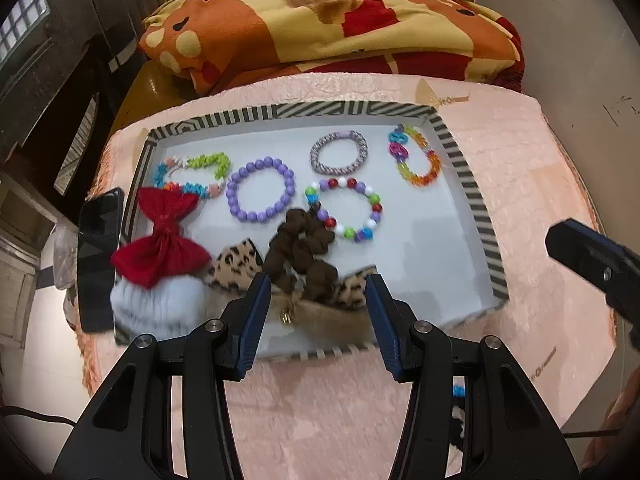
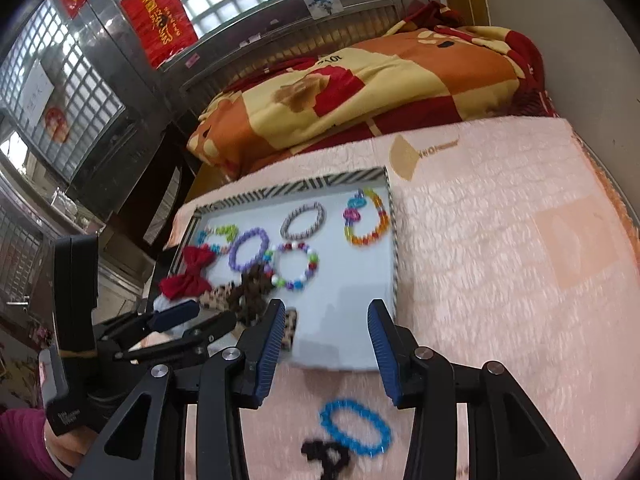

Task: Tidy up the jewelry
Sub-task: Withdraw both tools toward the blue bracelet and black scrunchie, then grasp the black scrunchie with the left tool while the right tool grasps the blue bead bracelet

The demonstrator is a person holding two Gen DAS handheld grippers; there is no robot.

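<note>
A striped-rim tray [image 1: 464,168] with a white floor lies on a pink mat [image 1: 540,184]. It holds several bead bracelets, among them a purple one [image 1: 260,190] and a multicolour one [image 1: 346,210], plus a brown scrunchie [image 1: 304,252], a red bow [image 1: 164,240] and leopard-print pieces [image 1: 236,266]. My left gripper [image 1: 318,316] is open and empty over the tray's near edge. My right gripper [image 2: 324,344] is open and empty above the tray's near right corner. A blue bracelet [image 2: 356,428] and a black item [image 2: 326,454] lie on the mat below it.
A black phone [image 1: 98,256] lies left of the tray. A folded red, orange and yellow blanket [image 1: 332,28] sits behind the mat. The tray [image 2: 394,240] has bare floor in its near right part. A wall runs along the right.
</note>
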